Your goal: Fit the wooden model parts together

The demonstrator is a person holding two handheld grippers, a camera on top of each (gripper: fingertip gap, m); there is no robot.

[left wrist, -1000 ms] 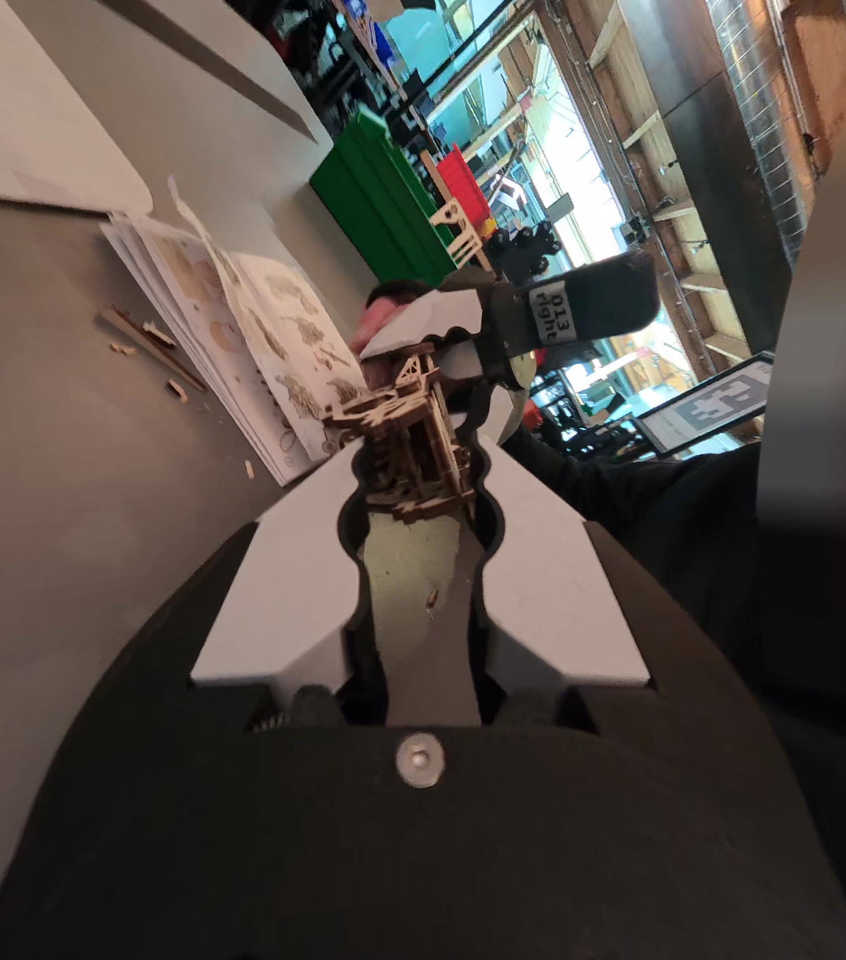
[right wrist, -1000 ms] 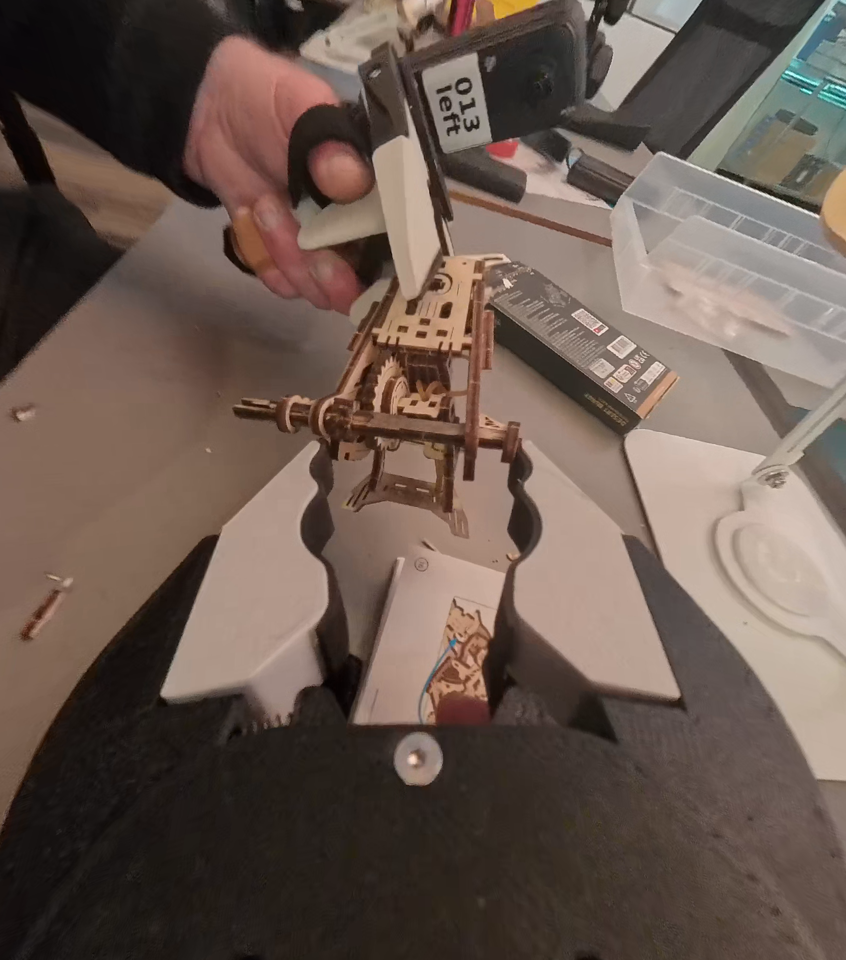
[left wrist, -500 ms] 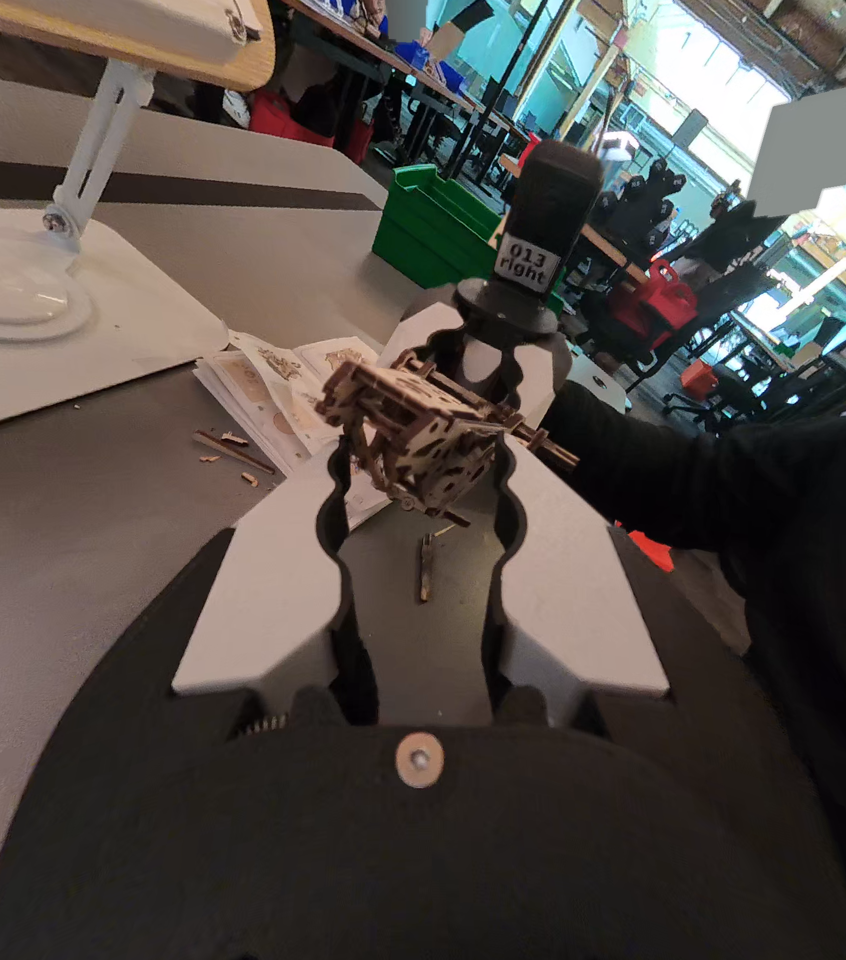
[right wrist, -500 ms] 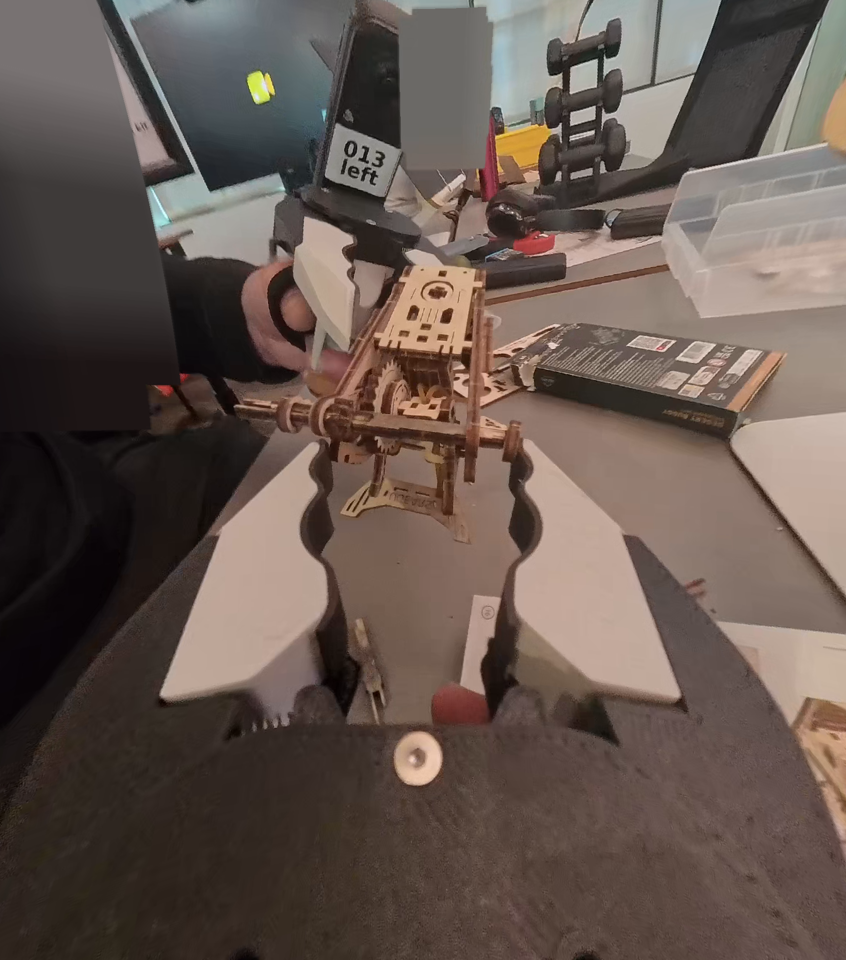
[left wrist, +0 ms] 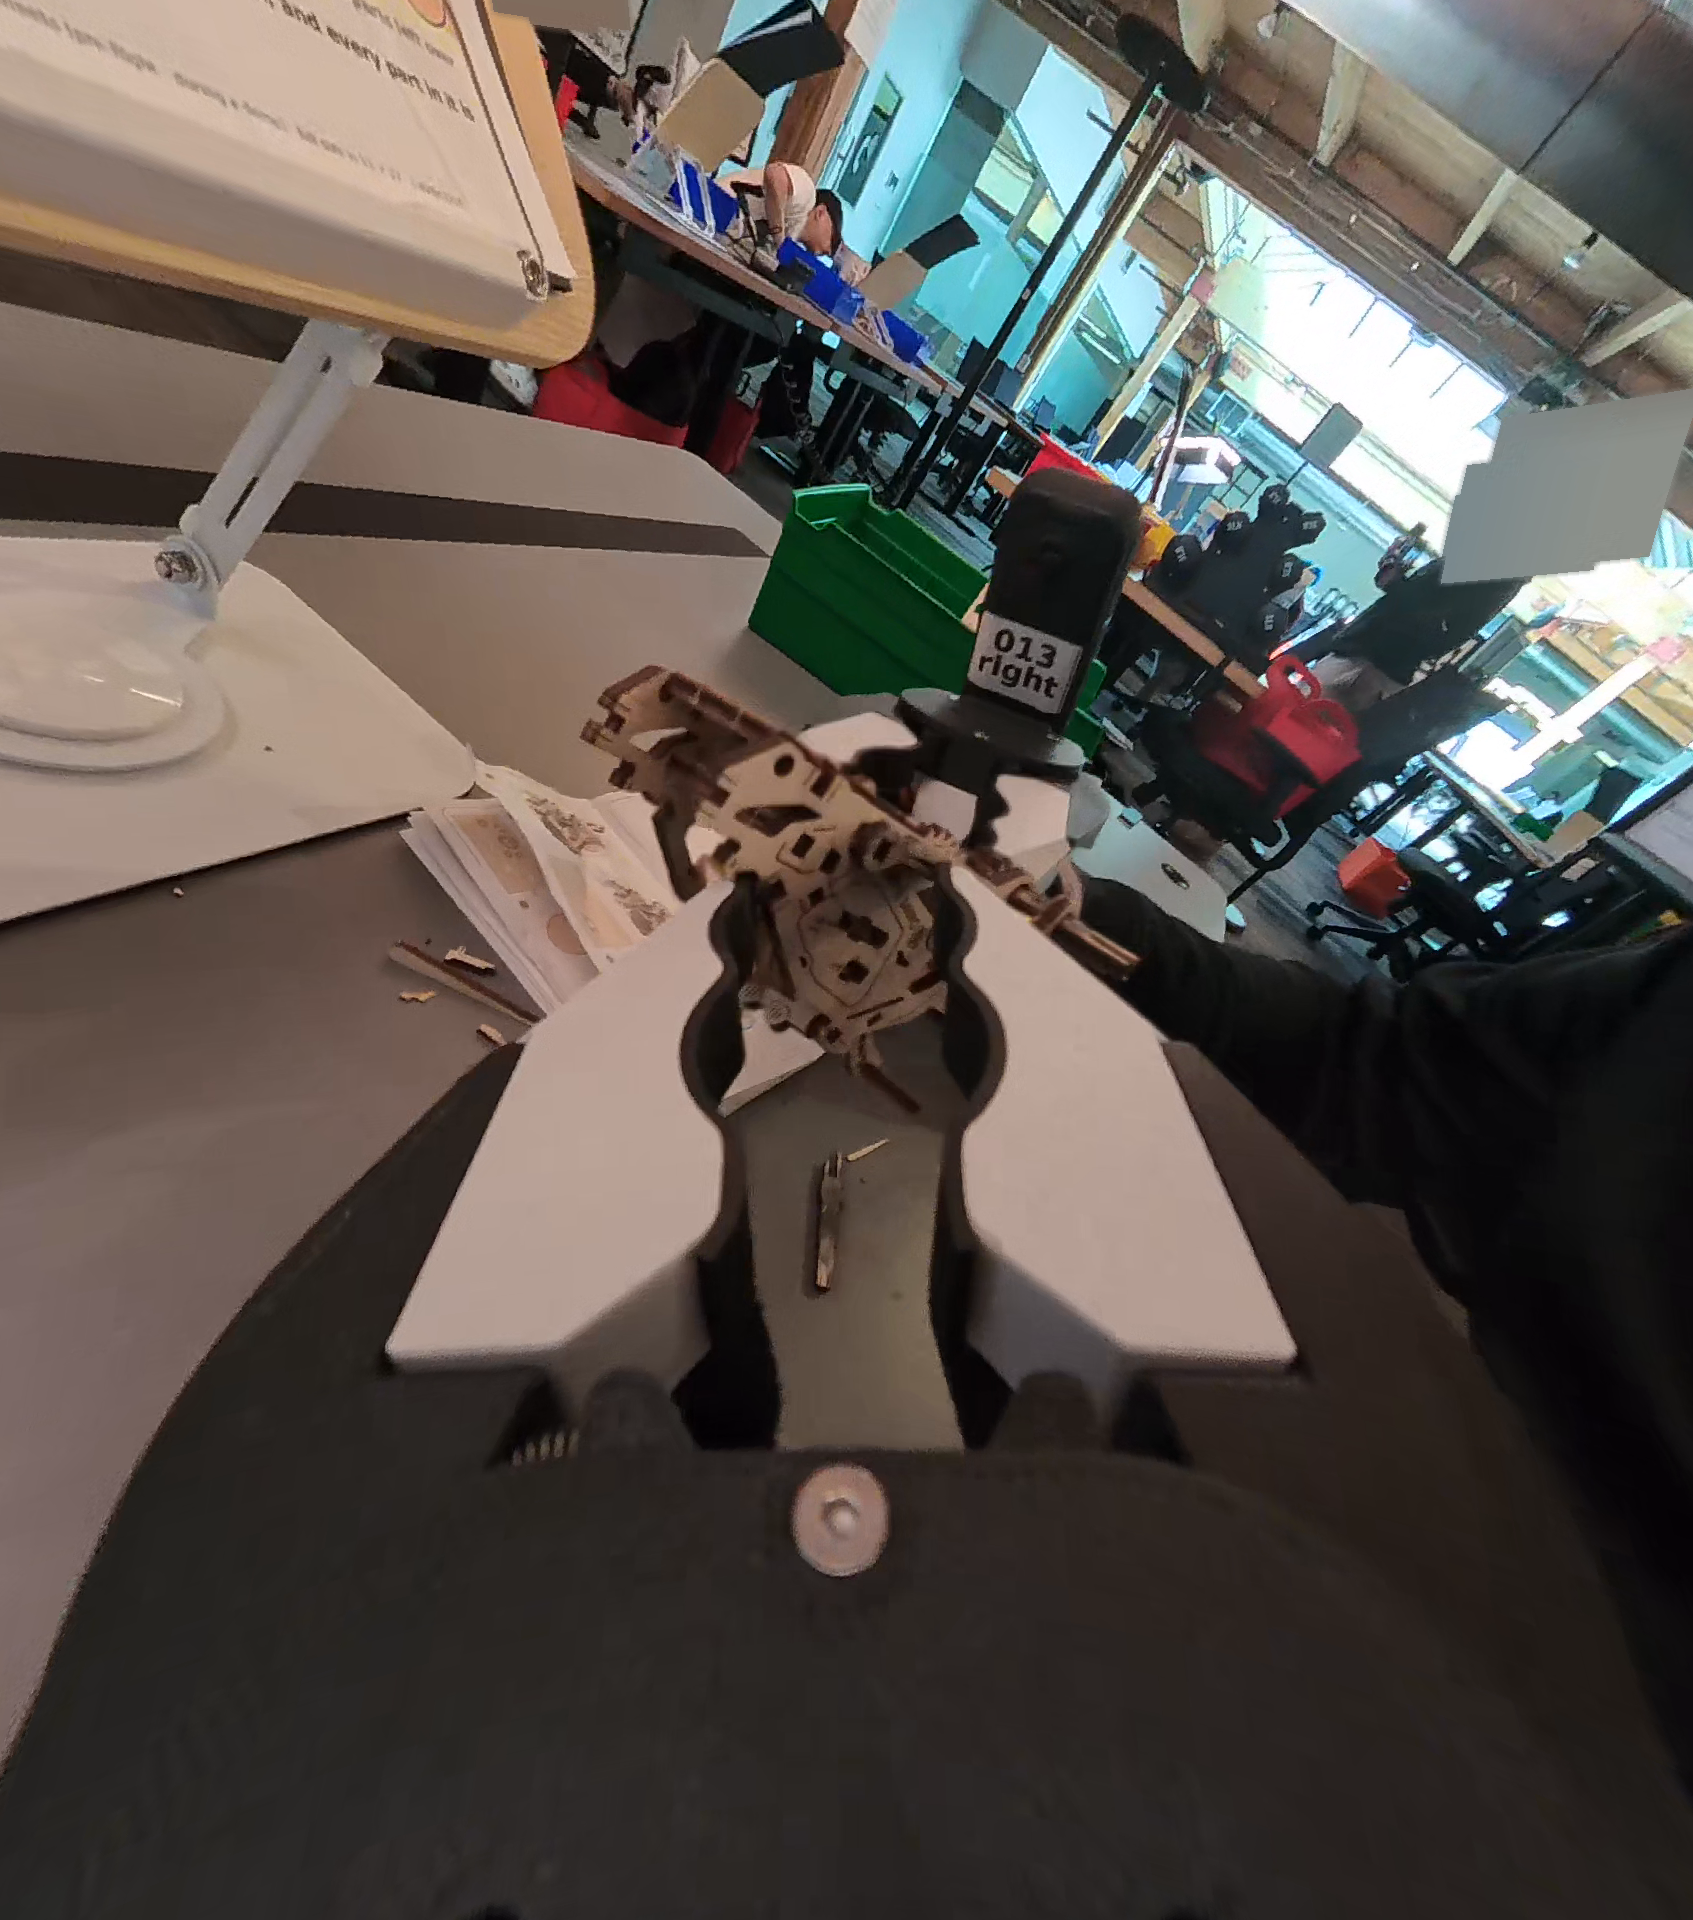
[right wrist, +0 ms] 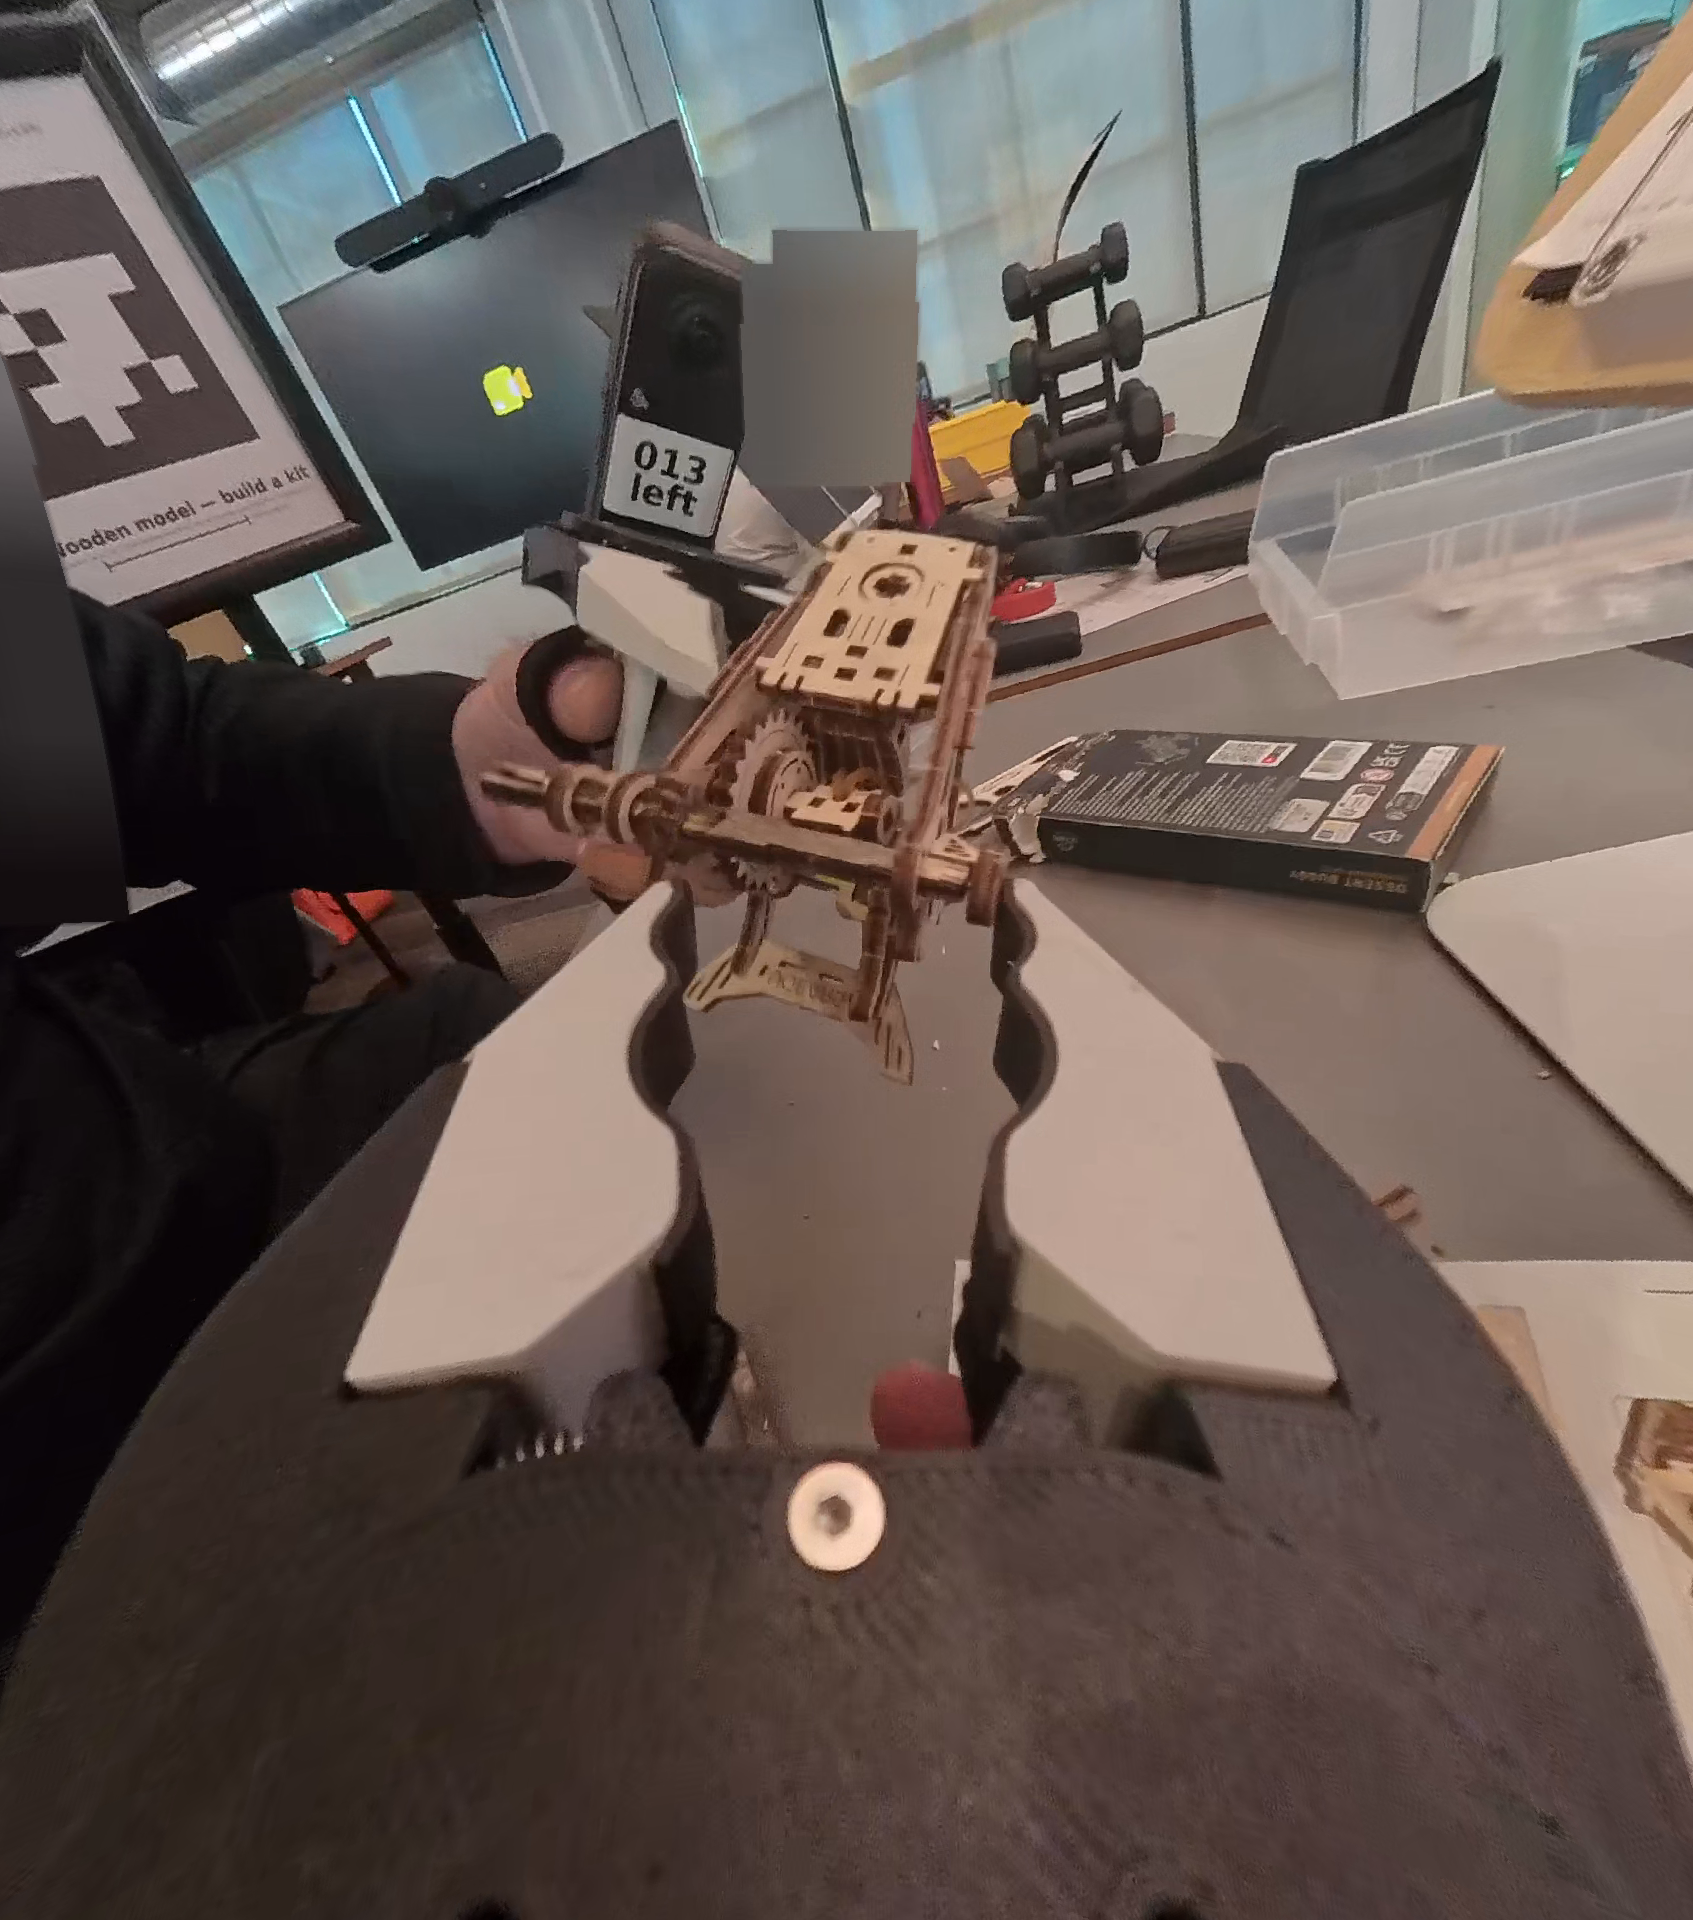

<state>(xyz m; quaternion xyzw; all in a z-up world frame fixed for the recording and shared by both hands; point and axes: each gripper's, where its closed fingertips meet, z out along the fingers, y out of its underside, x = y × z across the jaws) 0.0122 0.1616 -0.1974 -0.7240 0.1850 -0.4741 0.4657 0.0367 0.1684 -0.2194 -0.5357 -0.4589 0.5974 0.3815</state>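
In the left wrist view, the left gripper (left wrist: 837,935) was closed to a narrow gap around the lower body of the wooden model (left wrist: 821,862). Its dark pads lay against either side of the model's pale plate. The model was raised off the grey table (left wrist: 146,1091) and tilted, with its long deck running up to the left. Just behind it was the right gripper (left wrist: 977,821), whose camera housing carried a white sticker (left wrist: 1018,665) with black print. An open instruction booklet (left wrist: 530,883) with drawings of parts lay on the table beyond the fingers. A wooden sliver (left wrist: 826,1216) lay between the fingers on the table. At upper left a tilted board (left wrist: 198,156) on a white stand held a printed sheet. A green bin (left wrist: 852,603) stood at the far table edge.

In the right wrist view, the right gripper (right wrist: 842,904) stood fairly wide, gripping the model (right wrist: 821,769) across its axle. The hub at one end of the axle met the right fingertip, and the frame sat at the left one. The model's small stand hung clear of the table. The left gripper (right wrist: 655,623) was at the model's far end, held by a hand (right wrist: 520,748), with a white printed sticker (right wrist: 665,478) on its housing. A black box (right wrist: 1257,810) with small printed labels and codes lay to the right of the model. A framed sign (right wrist: 94,343) with a black-and-white marker and a line of text stood at the left. A clear plastic organiser (right wrist: 1507,540) sat at the right.
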